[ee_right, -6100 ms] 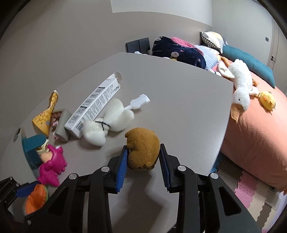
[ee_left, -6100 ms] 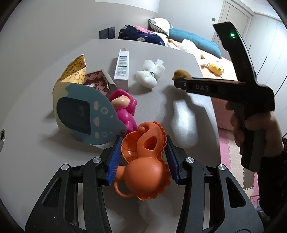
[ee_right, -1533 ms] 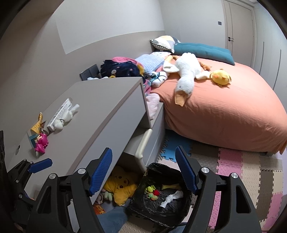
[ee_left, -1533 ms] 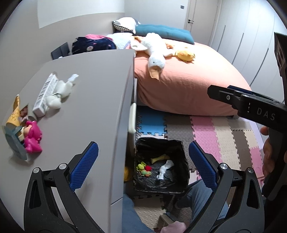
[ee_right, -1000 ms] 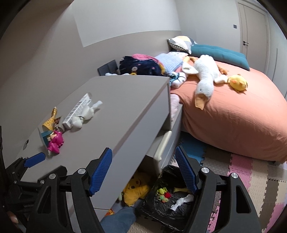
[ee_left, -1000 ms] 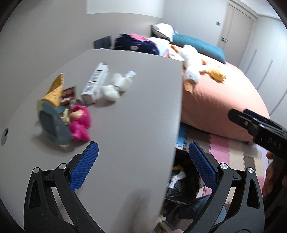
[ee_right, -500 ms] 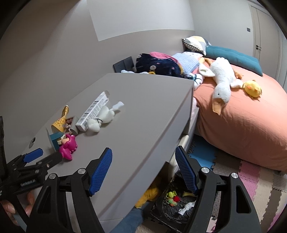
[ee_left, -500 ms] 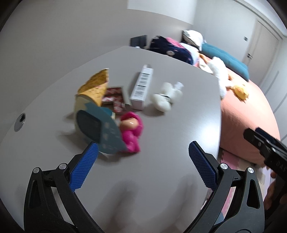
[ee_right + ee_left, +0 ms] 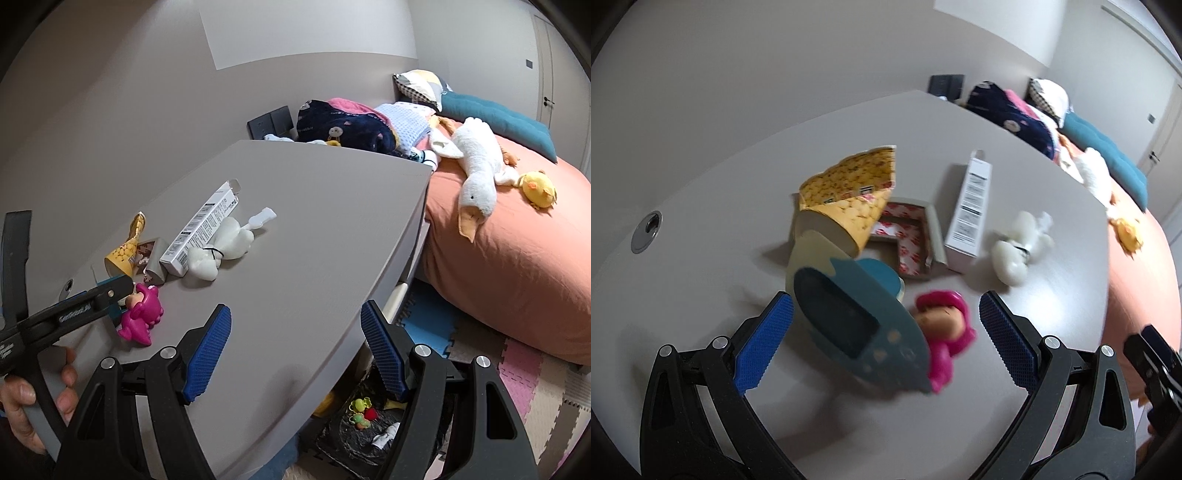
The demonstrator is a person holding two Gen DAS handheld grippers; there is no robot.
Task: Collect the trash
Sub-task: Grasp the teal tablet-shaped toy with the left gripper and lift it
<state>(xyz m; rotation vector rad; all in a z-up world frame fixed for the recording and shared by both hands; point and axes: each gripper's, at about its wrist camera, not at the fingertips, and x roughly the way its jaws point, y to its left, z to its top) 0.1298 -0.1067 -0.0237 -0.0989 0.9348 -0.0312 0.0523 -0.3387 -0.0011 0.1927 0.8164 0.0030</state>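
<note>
Your left gripper hangs with jaws spread wide around the teal card and the pink doll on the bench, likely lined up for the next pick. Your right gripper, jaws also spread and empty, sits over the bench's near edge, above the black bin on the floor. Right of the clutter, bare bench leaves room.

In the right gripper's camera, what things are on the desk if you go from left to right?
Yellow snack bag → pink doll → long white box → white squishy toy.
</note>
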